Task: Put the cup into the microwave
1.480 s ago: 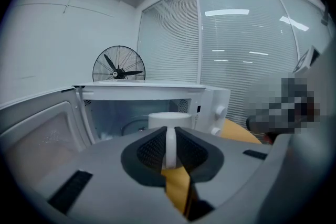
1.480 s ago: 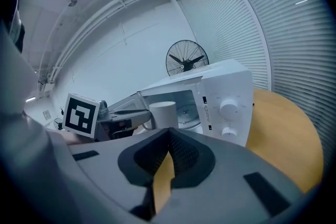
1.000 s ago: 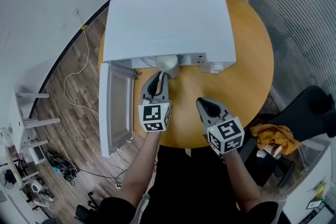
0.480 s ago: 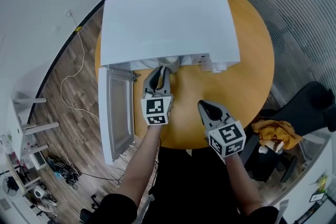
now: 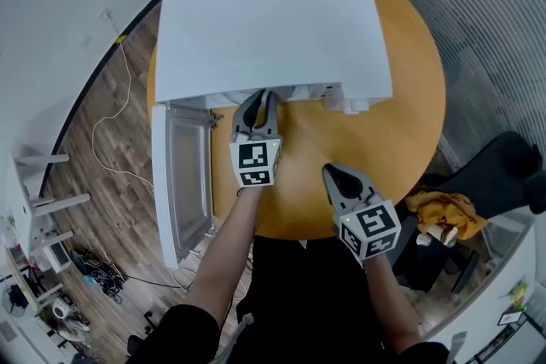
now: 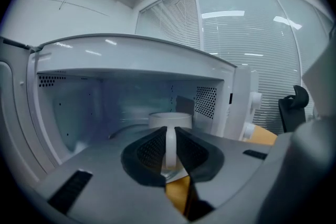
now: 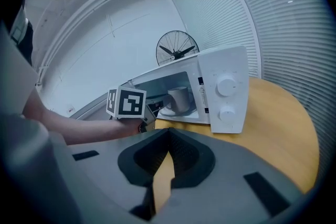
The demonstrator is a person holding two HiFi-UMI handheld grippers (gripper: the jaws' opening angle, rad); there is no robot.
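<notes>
A white cup [image 6: 170,119] stands just inside the open white microwave [image 5: 273,21]. My left gripper [image 6: 170,132] is shut on the cup's handle, which runs upright between the jaws. In the head view the left gripper [image 5: 258,104] reaches into the oven's mouth, and the microwave's top hides the cup. The right gripper view shows the cup [image 7: 178,98] on the oven floor near the front, with the left gripper's marker cube [image 7: 128,102] beside it. My right gripper [image 5: 334,175] hangs shut over the wooden table [image 5: 409,124], holding nothing.
The microwave door [image 5: 183,175] stands swung open to the left, past the table's edge. Its control panel with two knobs [image 7: 227,84] is at the right of the opening. A black chair with a yellow cloth [image 5: 439,213] stands at the right. Cables lie on the floor at the left.
My left gripper has moved forward with the cup, which showed at the oven's mouth a second ago and is now under the microwave's top. The right gripper has hardly moved.
</notes>
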